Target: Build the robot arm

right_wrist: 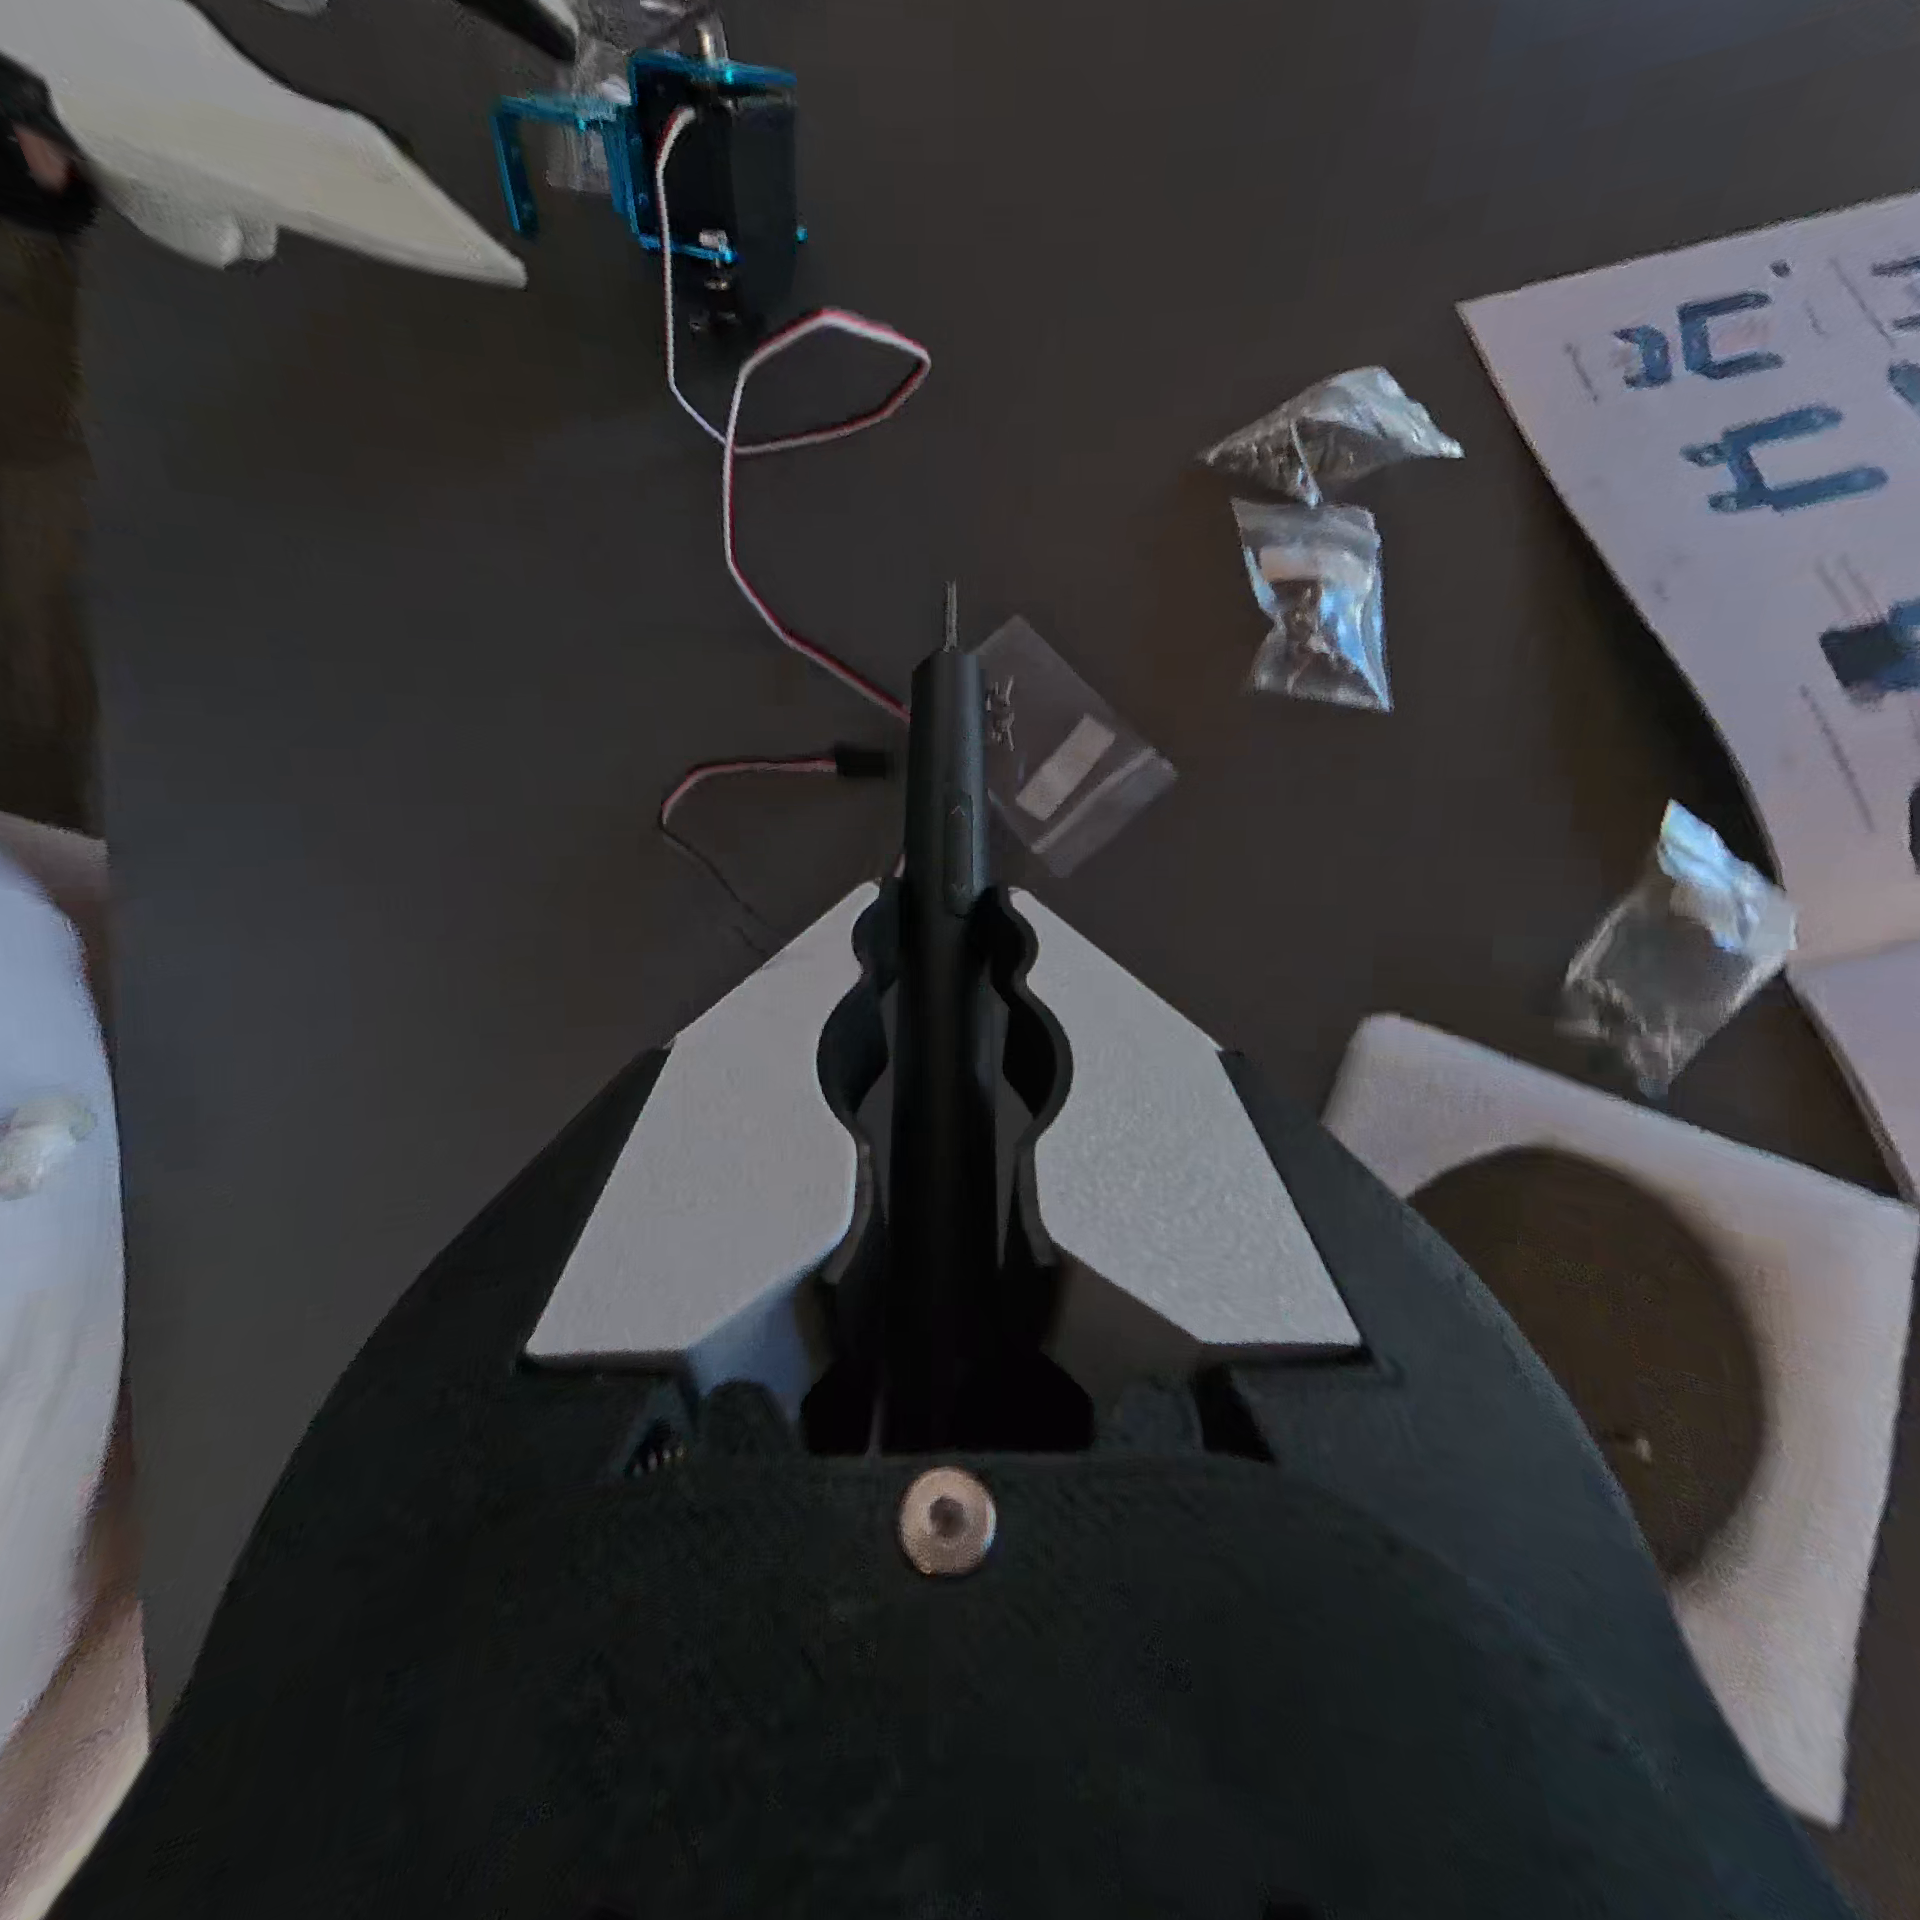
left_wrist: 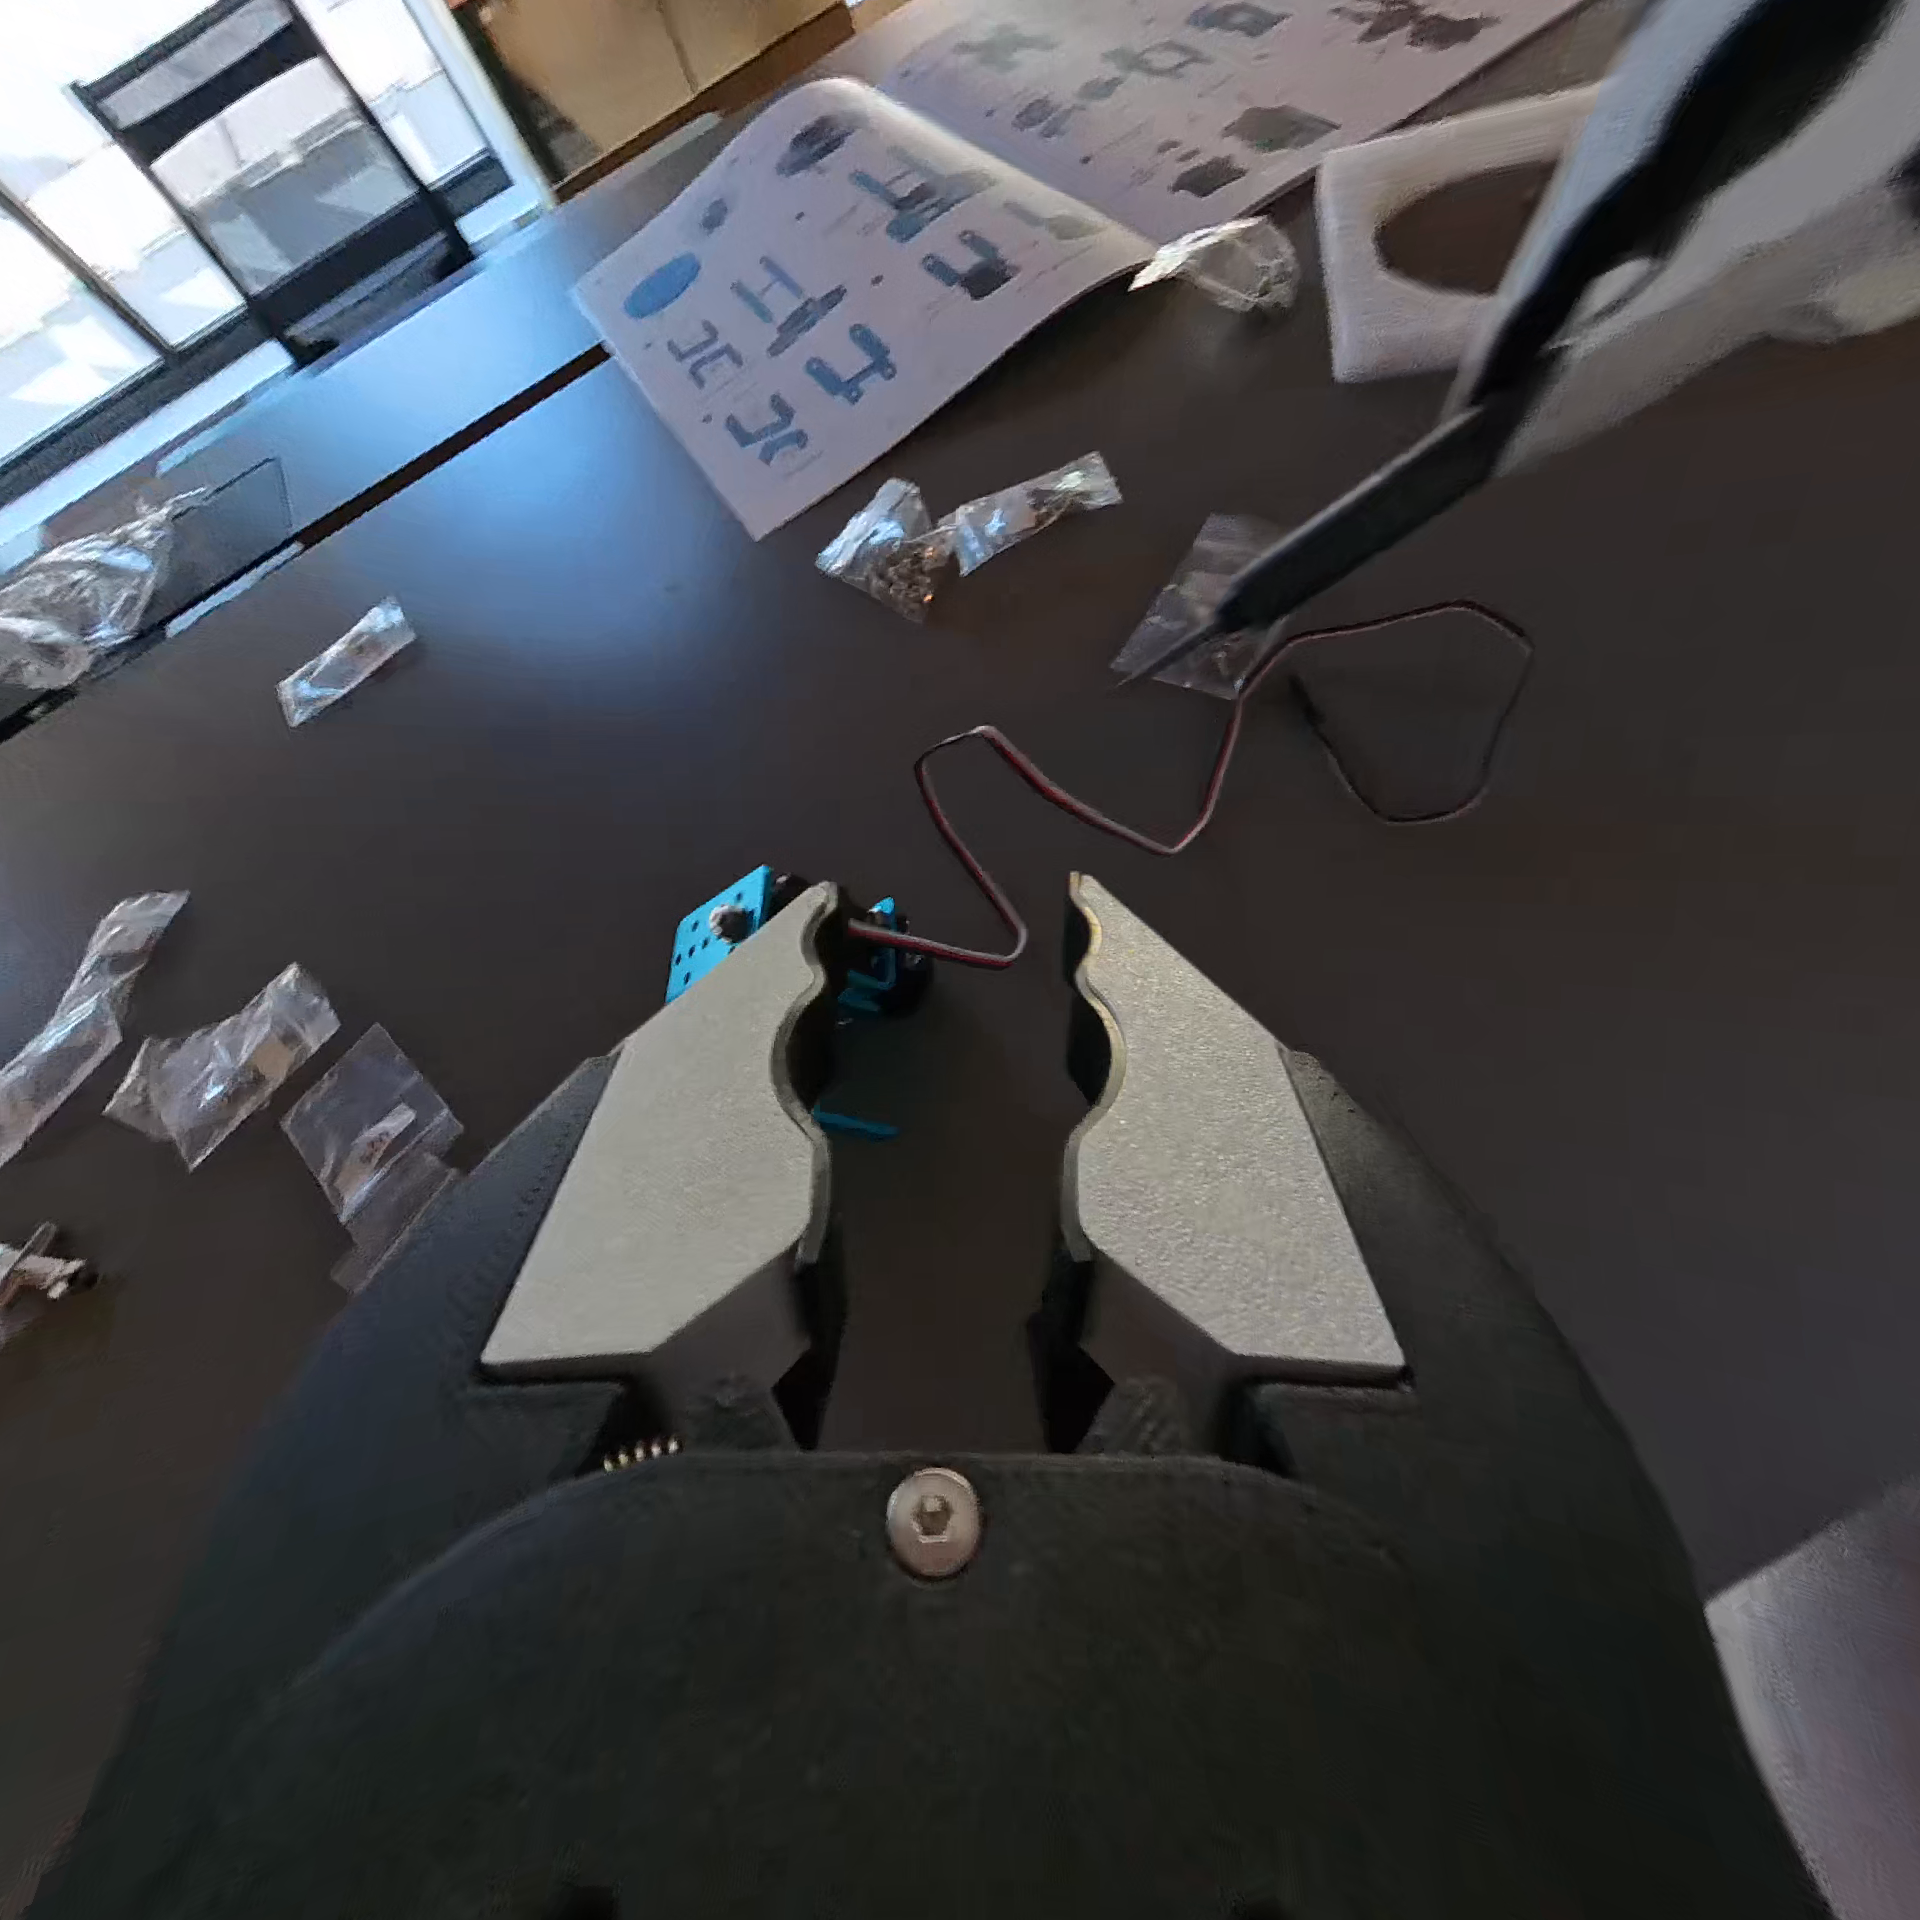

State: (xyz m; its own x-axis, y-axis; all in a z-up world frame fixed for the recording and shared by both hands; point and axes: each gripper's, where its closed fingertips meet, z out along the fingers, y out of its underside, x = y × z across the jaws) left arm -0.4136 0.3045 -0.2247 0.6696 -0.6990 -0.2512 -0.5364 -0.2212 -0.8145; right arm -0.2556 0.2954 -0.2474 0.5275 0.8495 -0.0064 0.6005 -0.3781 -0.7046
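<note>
Blue metal bracket with black servo [left_wrist: 847,997]: on dark desk [left_wrist: 623,727], just beyond left gripper [left_wrist: 951,904], jaws spread. Right gripper [right_wrist: 940,904]: jaws pinching slim black screwdriver [right_wrist: 940,790], tip forward over clear plastic bag [right_wrist: 1070,769], near red-white wire [right_wrist: 748,540].

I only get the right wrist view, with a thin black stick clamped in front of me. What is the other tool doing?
Observer: The left tool is open and empty, hanging over the dark table.
Operator: Is it near that blue thing?
Observer: Yes. The blue bracket sits at the tip of one finger, partly hidden behind it. I cannot tell if they touch.
Operator: Anything else I'm missing?
Observer: A cluster of clear bags lies on the table off to that tool's left.
</note>
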